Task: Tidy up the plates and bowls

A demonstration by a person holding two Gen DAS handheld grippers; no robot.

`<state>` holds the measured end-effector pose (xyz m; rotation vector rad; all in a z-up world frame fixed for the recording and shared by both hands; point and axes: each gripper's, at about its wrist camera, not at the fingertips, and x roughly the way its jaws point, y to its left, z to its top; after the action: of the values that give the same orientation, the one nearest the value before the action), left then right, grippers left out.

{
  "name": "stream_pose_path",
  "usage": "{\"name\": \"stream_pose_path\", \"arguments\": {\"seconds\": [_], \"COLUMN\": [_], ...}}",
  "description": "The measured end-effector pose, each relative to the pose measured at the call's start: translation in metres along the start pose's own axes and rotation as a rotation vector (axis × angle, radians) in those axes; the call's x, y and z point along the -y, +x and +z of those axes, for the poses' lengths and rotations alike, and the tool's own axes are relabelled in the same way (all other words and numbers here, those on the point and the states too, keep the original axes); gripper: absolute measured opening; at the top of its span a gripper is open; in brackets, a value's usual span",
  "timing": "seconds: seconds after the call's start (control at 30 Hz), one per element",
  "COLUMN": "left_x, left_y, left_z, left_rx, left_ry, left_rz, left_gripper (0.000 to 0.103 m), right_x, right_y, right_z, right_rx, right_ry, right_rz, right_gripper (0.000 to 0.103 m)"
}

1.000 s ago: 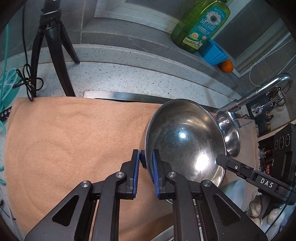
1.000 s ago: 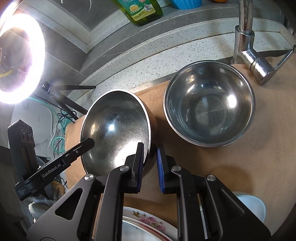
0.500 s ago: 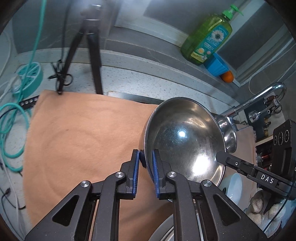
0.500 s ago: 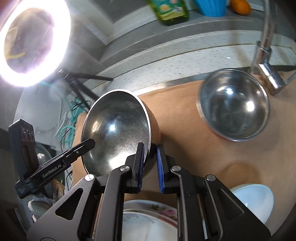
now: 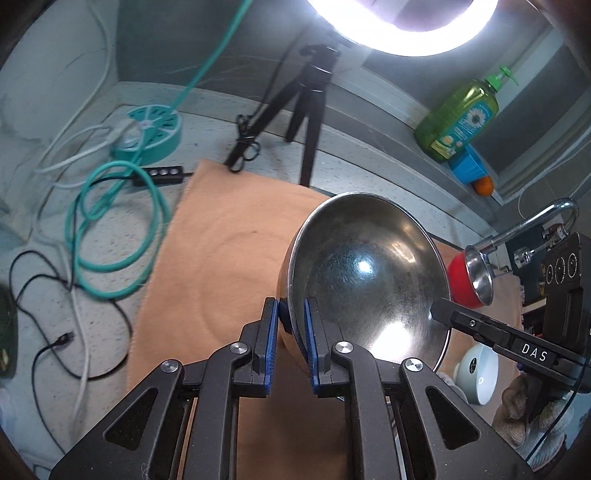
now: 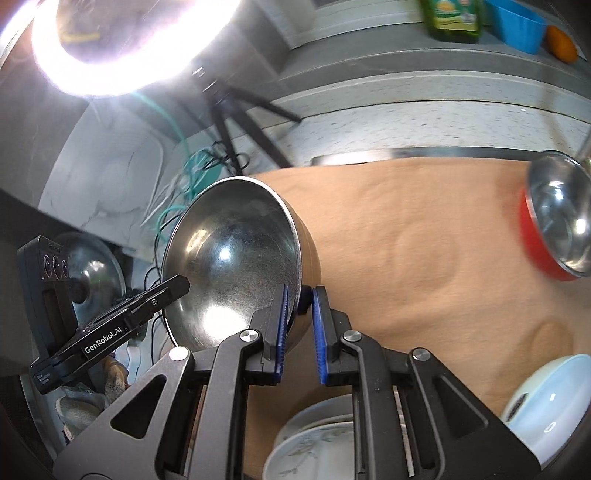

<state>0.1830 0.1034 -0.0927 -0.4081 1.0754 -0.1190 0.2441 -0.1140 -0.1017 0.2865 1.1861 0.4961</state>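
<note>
A large steel bowl [image 5: 369, 273] is held in the air above the orange cloth [image 5: 229, 251], tilted. My left gripper [image 5: 290, 321] is shut on its left rim. My right gripper [image 6: 299, 302] is shut on its right rim; the bowl shows in the right wrist view [image 6: 232, 266]. A smaller steel bowl with a red outside [image 6: 557, 225] sits on the cloth at the far right, also in the left wrist view [image 5: 474, 280]. A pale blue bowl [image 6: 546, 398] and stacked flowered plates [image 6: 314, 443] lie near the front edge.
A tripod [image 5: 306, 122] with a bright ring light [image 5: 402, 26] stands at the back. Teal and black cables [image 5: 110, 229] lie left of the cloth. A green soap bottle [image 5: 458, 122], a blue cup [image 5: 467, 170] and the tap [image 5: 532, 225] are at the back right.
Both grippers have lifted the large bowl and carried it left, away from the smaller bowl. The views have tilted up, and the ring light and cables have come into view.
</note>
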Motion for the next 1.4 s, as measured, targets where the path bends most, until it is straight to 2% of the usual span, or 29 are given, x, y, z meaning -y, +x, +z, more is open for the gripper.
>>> {"name": "stream_pose_path", "arguments": {"seconds": [0.6,1.4], "left_x": [-0.059,-0.067], "left_y": [-0.021,-0.012], "left_z": [-0.021,-0.031], "left_rx": [0.024,-0.007], "left_ry": [-0.088,-0.09], "left_rz": [0.058,0.091], "left_gripper": [0.012,0.013], "right_x": [-0.059,-0.063], "right_y": [0.042,0.061], "right_z": [-0.014,-0.019], "right_rx": [-0.084,-0.143], "right_ry": [-0.093,-0.101], "right_rz": [0.015,-0.01], "right_gripper": [0.013,0.013]}}
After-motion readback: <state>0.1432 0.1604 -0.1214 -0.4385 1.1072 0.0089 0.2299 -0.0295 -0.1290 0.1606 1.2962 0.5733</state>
